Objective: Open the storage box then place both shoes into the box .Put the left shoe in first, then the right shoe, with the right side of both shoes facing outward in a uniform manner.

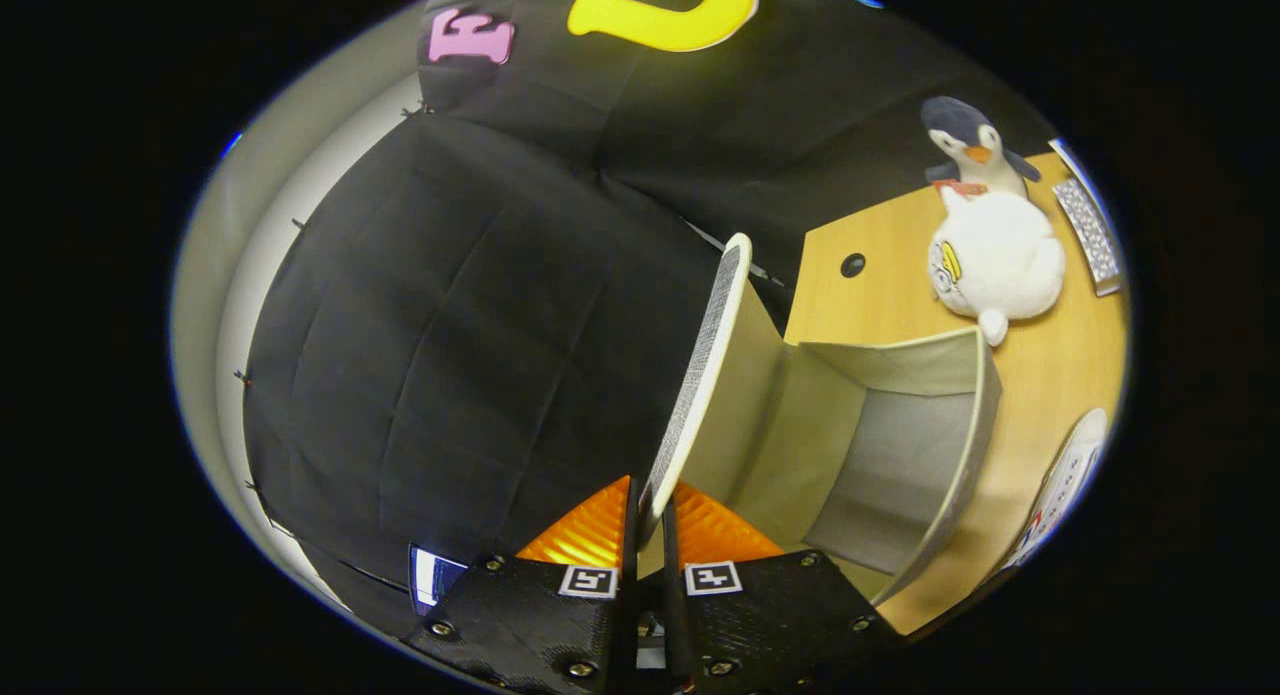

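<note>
The storage box (900,445) stands open on the wooden table, its pale grey inside showing and nothing in it. Its lid (700,375) is swung up and stands on edge, a thin white-rimmed panel with a meshed face. My gripper (647,510) is shut on the lid's near edge, both fingers pressed against the rim from either side. The view is tilted, so the table runs off to the right. A shoe's white patterned edge (1065,485) peeks in beyond the box, at the table's near side.
A plush penguin (985,225) lies on the wooden table (880,235) behind the box. A patterned flat item (1090,230) lies by the penguin. The booth's black cloth wall (480,305) hangs to the left of the lid.
</note>
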A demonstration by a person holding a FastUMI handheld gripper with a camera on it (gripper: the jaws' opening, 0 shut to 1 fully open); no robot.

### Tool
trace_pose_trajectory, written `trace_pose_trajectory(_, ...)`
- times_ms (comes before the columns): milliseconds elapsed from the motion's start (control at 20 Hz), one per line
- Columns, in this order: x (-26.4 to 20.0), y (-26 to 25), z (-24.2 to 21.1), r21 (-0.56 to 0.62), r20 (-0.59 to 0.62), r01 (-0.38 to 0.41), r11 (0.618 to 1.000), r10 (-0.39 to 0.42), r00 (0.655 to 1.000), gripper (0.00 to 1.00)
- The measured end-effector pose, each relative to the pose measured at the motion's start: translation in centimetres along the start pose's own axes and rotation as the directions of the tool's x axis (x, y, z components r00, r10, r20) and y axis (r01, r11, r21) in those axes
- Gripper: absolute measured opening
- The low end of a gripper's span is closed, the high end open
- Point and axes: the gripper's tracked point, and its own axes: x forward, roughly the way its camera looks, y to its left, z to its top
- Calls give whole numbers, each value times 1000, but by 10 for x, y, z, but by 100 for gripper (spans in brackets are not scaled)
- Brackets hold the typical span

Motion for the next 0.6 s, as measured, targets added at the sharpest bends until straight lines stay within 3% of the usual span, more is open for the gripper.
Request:
trace_pose_trajectory(400, 131, 50, -18, -92, -73, 79, 993, -86, 994, 10)
trace_pose_trajectory(500, 153, 50, -30, -134, -91, 107, 985, -120, 989, 15)
trace_pose_trajectory(550, 157, 51, -32, -151, -99, 107, 983, -123, 987, 25)
trace_pose_trajectory(600, 161, 47, -35, -162, -110, 126, 979, -144, 983, 26)
